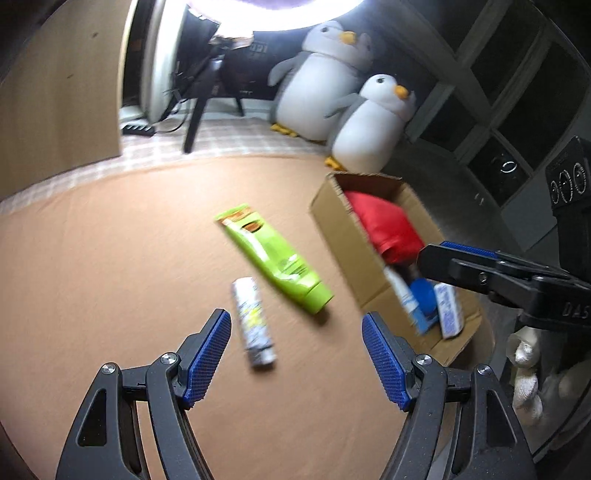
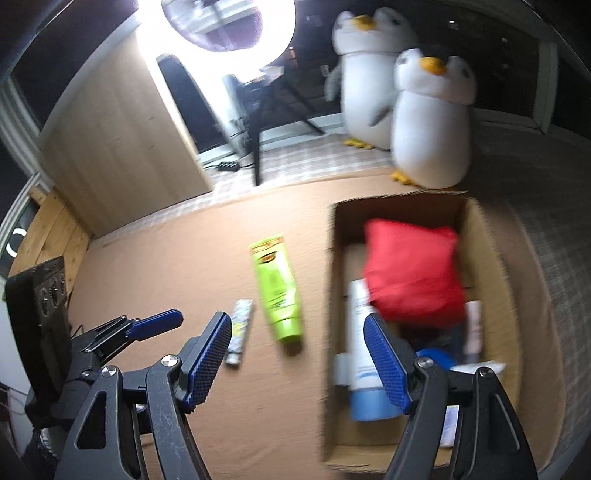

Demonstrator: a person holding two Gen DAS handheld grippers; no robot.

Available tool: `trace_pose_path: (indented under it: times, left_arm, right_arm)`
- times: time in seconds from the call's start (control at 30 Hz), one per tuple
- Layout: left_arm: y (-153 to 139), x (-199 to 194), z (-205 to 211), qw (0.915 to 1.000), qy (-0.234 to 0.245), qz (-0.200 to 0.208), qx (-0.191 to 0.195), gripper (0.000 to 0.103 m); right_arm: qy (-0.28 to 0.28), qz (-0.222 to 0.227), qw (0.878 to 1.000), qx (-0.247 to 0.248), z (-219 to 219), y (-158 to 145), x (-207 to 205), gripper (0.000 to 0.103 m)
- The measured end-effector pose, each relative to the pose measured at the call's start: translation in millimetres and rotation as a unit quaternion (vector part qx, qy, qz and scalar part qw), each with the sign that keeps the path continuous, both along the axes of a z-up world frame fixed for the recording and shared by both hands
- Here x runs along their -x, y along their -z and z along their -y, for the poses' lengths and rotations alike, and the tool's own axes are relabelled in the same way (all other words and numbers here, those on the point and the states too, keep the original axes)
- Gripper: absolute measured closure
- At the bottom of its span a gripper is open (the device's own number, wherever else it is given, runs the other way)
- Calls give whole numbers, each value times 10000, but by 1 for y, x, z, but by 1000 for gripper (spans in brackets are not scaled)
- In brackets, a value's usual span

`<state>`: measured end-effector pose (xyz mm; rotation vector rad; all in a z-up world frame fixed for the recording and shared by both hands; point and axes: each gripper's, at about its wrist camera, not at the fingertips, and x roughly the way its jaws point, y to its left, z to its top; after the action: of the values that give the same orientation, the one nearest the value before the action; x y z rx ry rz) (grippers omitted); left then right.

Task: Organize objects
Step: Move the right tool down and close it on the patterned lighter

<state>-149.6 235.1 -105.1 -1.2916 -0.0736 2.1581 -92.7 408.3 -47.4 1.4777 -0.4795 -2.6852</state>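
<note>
A lime-green tube (image 1: 275, 258) (image 2: 277, 288) and a small white patterned tube (image 1: 253, 321) (image 2: 239, 332) lie on the tan mat. To their right stands an open cardboard box (image 1: 332, 218) (image 2: 491, 258) holding a red pouch (image 1: 388, 225) (image 2: 413, 273), a white-and-blue bottle (image 2: 364, 362) and other small packs. My left gripper (image 1: 297, 354) hangs open and empty just short of the small tube. My right gripper (image 2: 297, 356) is open and empty over the box's left wall. Each gripper shows in the other's view: the right gripper (image 1: 436, 254) at the box, the left gripper (image 2: 173, 317) at the left.
Two plush penguins (image 1: 369, 122) (image 2: 432, 118) stand behind the box. A wooden cabinet (image 1: 55, 92) (image 2: 118, 133) rises at the left, and a tripod with a bright ring light (image 2: 229, 26) behind the mat. Dark shelving (image 1: 517, 92) stands at the right.
</note>
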Motion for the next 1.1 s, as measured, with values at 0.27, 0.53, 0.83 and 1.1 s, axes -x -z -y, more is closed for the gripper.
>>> trace_pose_path:
  times: [0.27,0.53,0.83,1.1]
  left_arm:
    - [21,-6,31,9997,-61,247,-16,27]
    - [40,-5,36,9989,2,455,-131,29]
    - [55,1,29,9972,91,689,-277,38]
    - [67,10,16,9958,118,860,-304,44]
  right_arm:
    - [-185,129,9996,140,49,18,13,32]
    - [-297,614,9974,219,73,43,30,32]
    - [-205,1215,9910,521,74,76,52,33]
    - [-232,1533,9873,351,80,98,70,47]
